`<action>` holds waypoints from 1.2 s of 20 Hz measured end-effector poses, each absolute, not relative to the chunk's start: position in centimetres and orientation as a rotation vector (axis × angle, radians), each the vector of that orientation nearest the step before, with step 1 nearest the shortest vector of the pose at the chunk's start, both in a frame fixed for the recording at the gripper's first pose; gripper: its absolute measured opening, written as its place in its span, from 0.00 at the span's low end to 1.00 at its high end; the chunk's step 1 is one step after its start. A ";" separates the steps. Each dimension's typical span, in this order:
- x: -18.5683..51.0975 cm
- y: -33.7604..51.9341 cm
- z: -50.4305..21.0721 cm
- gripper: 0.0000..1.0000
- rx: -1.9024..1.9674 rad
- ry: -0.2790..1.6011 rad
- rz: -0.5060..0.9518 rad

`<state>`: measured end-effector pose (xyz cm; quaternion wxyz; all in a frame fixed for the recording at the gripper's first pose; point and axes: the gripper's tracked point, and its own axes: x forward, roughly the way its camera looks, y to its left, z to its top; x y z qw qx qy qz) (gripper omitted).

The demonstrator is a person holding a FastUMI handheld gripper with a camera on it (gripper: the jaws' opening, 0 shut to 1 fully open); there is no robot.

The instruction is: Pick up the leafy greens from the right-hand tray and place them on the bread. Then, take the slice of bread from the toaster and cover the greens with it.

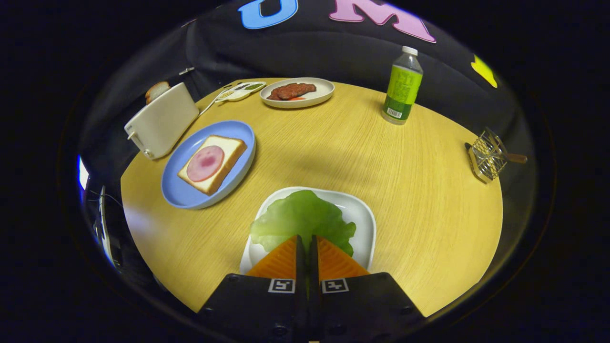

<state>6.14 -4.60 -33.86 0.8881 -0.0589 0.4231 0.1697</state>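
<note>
A light green lettuce leaf (300, 214) lies in the white square tray (364, 224) on the yellow wooden table, just ahead of my fingers. My gripper (306, 237) is shut on the leaf's near edge, fingers pressed almost together. Beyond and to the left, a blue plate (190, 195) holds a bread slice (228, 147) topped with a round of ham (206, 163). Past that plate stands a white toaster (162, 121) with another bread slice (156, 90) sticking out of its slot.
At the table's far side sits a white oval plate with brown meat (298, 91), with a small divided sauce dish (240, 90) left of it. A green-labelled bottle (401, 88) stands far right. A wire grill tool (488, 155) lies at the right edge.
</note>
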 end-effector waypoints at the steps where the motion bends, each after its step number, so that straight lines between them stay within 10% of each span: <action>1: 5.9 -4.3 -33.0 0.05 -0.108 0.873 0.343; 24: 10.5 15.4 -27.3 0.06 -0.136 0.814 0.493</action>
